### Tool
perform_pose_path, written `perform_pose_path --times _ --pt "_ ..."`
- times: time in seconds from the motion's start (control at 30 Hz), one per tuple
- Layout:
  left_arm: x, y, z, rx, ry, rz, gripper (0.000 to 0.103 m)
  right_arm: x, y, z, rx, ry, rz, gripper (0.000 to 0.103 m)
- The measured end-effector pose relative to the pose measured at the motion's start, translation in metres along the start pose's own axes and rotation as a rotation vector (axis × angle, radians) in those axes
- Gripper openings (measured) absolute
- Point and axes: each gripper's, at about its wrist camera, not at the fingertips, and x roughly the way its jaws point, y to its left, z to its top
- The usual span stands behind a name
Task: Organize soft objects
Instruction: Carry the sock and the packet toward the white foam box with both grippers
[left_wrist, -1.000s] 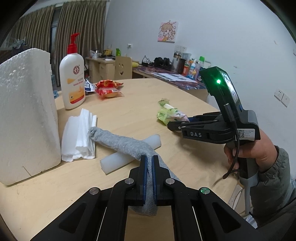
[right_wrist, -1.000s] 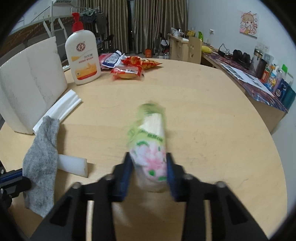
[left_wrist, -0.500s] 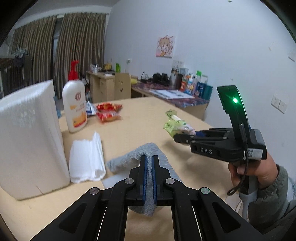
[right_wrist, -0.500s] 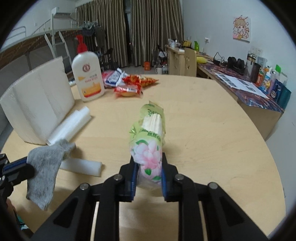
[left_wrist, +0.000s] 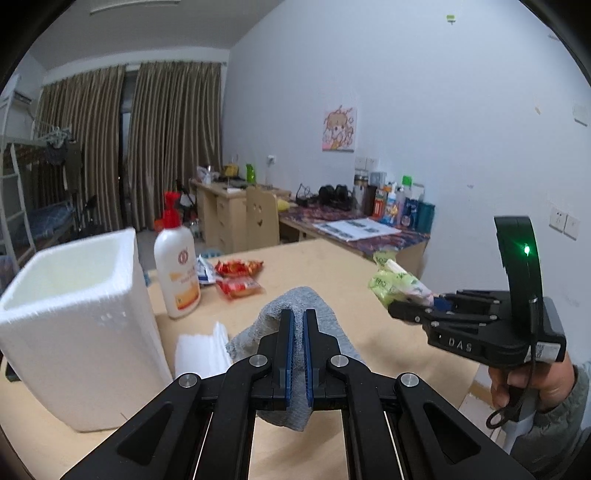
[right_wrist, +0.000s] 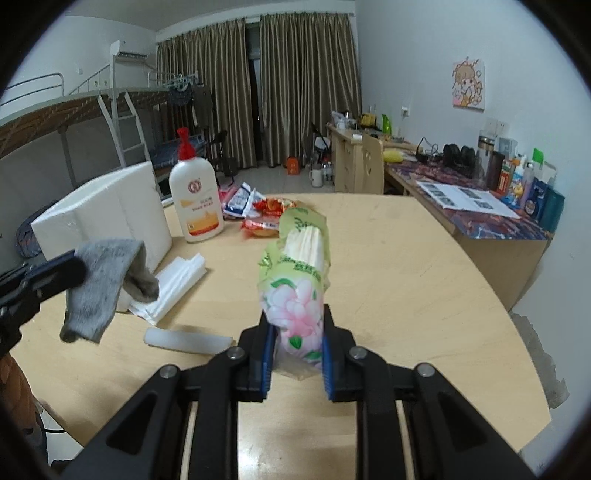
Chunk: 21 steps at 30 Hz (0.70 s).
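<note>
The left hand-held gripper (left_wrist: 296, 354) is clamped on a limp grey sock (left_wrist: 295, 306); the right hand-held gripper (right_wrist: 295, 360) squeezes a light, crushable tissue pack (right_wrist: 295, 280) near its base, probably best gripped mid-body.

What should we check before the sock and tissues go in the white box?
1. Left gripper shut on the sock: ok.
2. Right gripper shut on the tissue pack: ok.
3. Sock lifted off the table: ok, it hangs in the air.
4. Foam box open on top: ok.
5. Box empty inside: cannot tell, its bottom is hidden.
6. Way to the box clear: not ok, the bottle stands right beside it.
</note>
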Motion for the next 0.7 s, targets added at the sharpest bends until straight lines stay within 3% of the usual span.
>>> perform_pose_path --times 0.27,0.7 --pt "-0.027 -0.006 0.020 0.015 -0.071 0.022 0.005 -0.024 0.005 0.004 -0.003 -0.058 0.005 0.025" --pt "-0.062 -0.014 0.022 0.045 -0.126 0.088 0.005 -0.052 0.020 0.004 -0.027 -0.121 0.020 0.025"
